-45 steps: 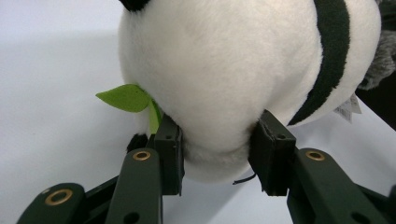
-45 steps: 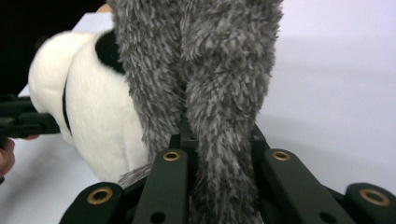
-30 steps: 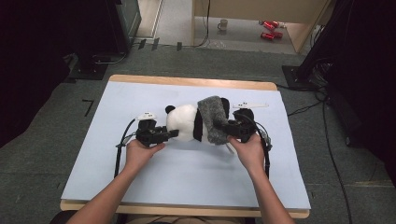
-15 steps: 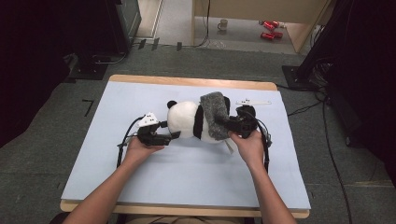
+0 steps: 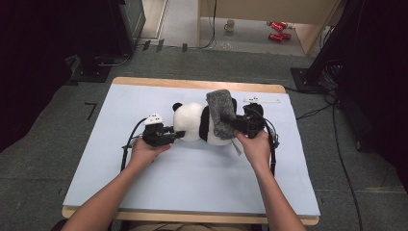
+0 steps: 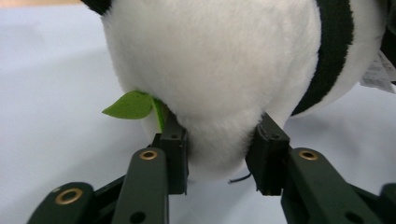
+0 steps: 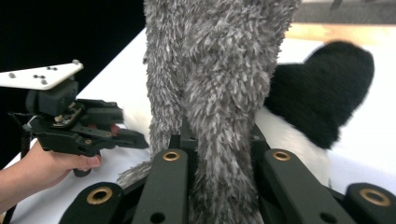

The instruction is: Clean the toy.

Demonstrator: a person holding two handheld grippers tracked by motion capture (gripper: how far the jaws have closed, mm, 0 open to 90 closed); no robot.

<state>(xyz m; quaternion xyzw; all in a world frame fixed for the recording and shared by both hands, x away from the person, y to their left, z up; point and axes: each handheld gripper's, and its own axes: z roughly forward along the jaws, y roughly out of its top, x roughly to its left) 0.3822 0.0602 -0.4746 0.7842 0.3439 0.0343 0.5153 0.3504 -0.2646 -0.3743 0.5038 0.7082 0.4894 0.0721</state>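
Note:
A black-and-white panda plush [image 5: 192,122] lies on its side in the middle of the pale blue mat [image 5: 192,192]. My left gripper [image 5: 180,134] is at its head end. In the left gripper view its jaws have just been closing, and the pads now squeeze a fold of white plush [image 6: 210,60] between them [image 6: 217,154]. A green felt leaf [image 6: 128,105] sticks out beside the left pad. My right gripper [image 5: 235,124] is shut on a grey furry cloth [image 5: 220,113] draped over the panda's body. The cloth [image 7: 219,60] rises straight up from between the jaws [image 7: 219,144].
A white fabric tag [image 5: 237,147] hangs from the panda near the right hand. A thin white strip [image 5: 262,100] lies on the mat behind the right gripper. On the floor beyond the table are a mug [image 5: 230,25] and red cans [image 5: 276,30].
Both hands stay nearly where they were. The grey cloth stands slightly higher over the panda than a second ago.

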